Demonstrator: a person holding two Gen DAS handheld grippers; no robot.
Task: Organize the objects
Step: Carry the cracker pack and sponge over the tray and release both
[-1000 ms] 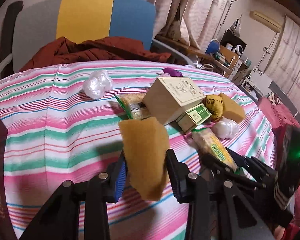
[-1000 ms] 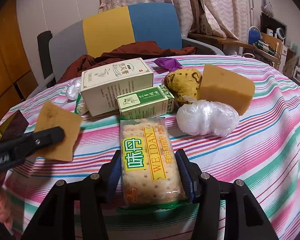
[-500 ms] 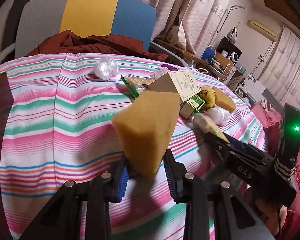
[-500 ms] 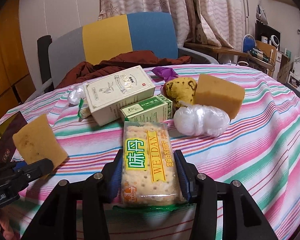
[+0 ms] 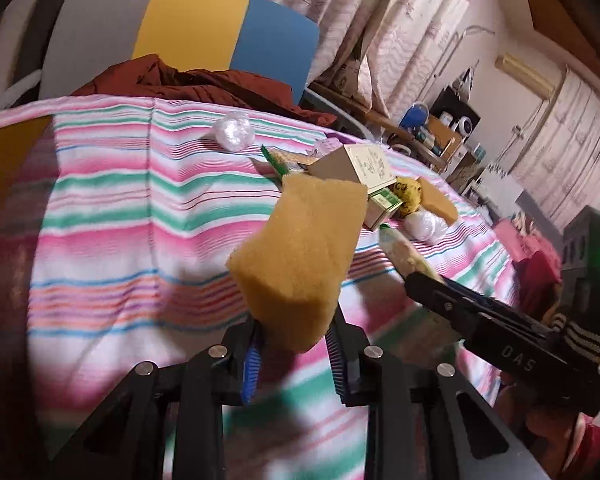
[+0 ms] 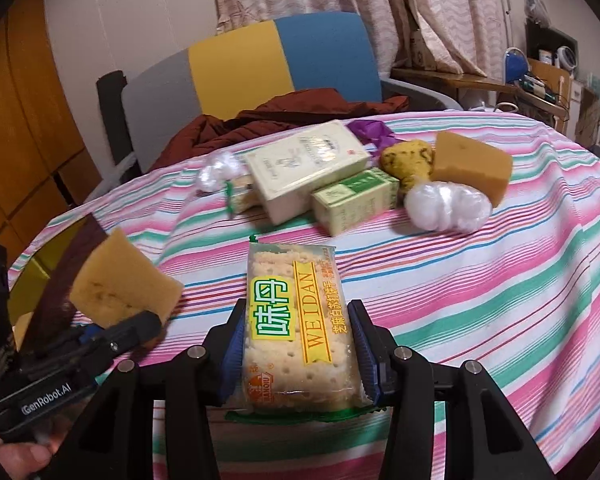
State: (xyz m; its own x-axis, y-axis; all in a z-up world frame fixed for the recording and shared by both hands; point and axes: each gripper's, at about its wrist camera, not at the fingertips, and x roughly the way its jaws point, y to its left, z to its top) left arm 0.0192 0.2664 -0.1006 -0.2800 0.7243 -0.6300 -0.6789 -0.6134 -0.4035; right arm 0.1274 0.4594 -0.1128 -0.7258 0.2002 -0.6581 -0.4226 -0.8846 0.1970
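Note:
My left gripper (image 5: 294, 354) is shut on a yellow sponge (image 5: 300, 256) and holds it above the striped tablecloth (image 5: 120, 208); the sponge also shows in the right wrist view (image 6: 120, 284). My right gripper (image 6: 298, 354) is shut on a cracker packet (image 6: 296, 328) lifted above the cloth. Further back lie a cream box (image 6: 306, 164), a small green box (image 6: 354, 200), a white plastic ball (image 6: 446, 206), a dark-spotted yellow sponge (image 6: 408, 158), an orange sponge block (image 6: 474, 166) and a second cracker packet (image 6: 242, 196).
A small white plastic ball (image 5: 234, 132) lies at the far left of the cloth. A purple wrapper (image 6: 370, 130) lies behind the boxes. A chair (image 6: 260, 60) with a red-brown garment (image 6: 284, 116) stands behind the table. A dark board (image 6: 60, 264) lies at the left edge.
Both grippers have risen and drawn back from the pile with their loads. The left one has swung the sponge up and tilted it.

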